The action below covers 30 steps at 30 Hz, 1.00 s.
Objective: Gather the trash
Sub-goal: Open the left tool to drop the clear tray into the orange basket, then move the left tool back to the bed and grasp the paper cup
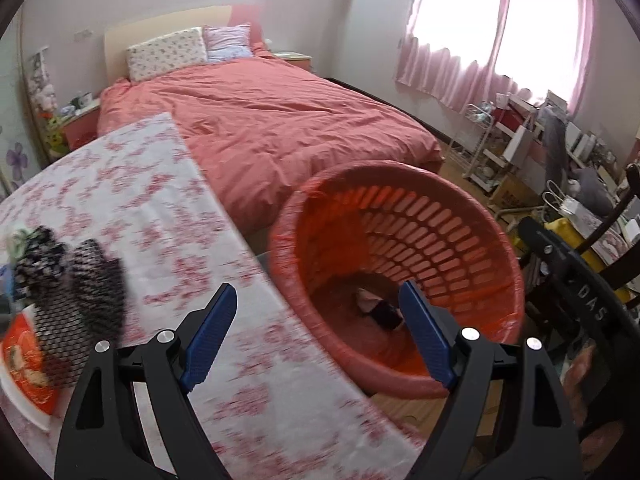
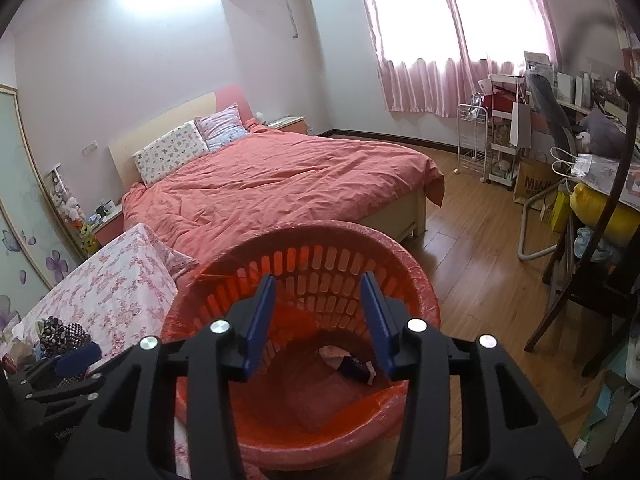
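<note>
Both grippers hang released, jaws parted around nothing.

On my left, the left gripper (image 1: 316,336) hovers over the flowered table (image 1: 132,184); rightward, my right gripper (image 2: 318,322) sits above the red basket (image 2: 416,280), trash (image 2: 352,364) lying on its bottom.

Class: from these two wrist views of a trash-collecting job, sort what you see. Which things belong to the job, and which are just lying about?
Job:
red bin
wrappers in it
trash pile on the table
left gripper, open
right gripper, open over the bin

Lying about:
bed
pillows
chair
shelf cart
</note>
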Tool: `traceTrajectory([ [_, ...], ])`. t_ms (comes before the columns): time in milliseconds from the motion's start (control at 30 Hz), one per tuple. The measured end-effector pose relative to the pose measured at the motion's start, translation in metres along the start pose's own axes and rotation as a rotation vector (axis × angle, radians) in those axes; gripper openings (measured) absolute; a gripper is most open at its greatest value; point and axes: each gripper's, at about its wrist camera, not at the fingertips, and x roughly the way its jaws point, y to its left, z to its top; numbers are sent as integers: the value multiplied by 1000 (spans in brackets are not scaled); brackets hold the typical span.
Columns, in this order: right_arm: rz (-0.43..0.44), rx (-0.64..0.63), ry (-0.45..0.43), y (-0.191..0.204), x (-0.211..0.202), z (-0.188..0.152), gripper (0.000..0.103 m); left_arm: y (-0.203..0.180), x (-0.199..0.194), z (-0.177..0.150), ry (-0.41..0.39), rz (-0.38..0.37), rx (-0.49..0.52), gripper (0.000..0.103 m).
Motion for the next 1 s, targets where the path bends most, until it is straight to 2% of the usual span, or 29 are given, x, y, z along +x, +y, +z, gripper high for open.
traceTrajectory([
  [333,43,-82,0,43,-24,-10,52,63,-37,-18,-25,126,-64,82],
  [500,86,-135,21,75,-31,-25,54,111,-60,-30,-42,219,-107,83],
  [700,125,-169,65,105,-31,-42,54,167,-69,-40,-30,312,-193,83],
  [867,145,-199,79,125,-37,-52,54,198,-76,-43,-36,348,-255,83],
  [1000,152,-210,77,131,-44,-55,55,204,-82,-47,-45,382,-252,83],
])
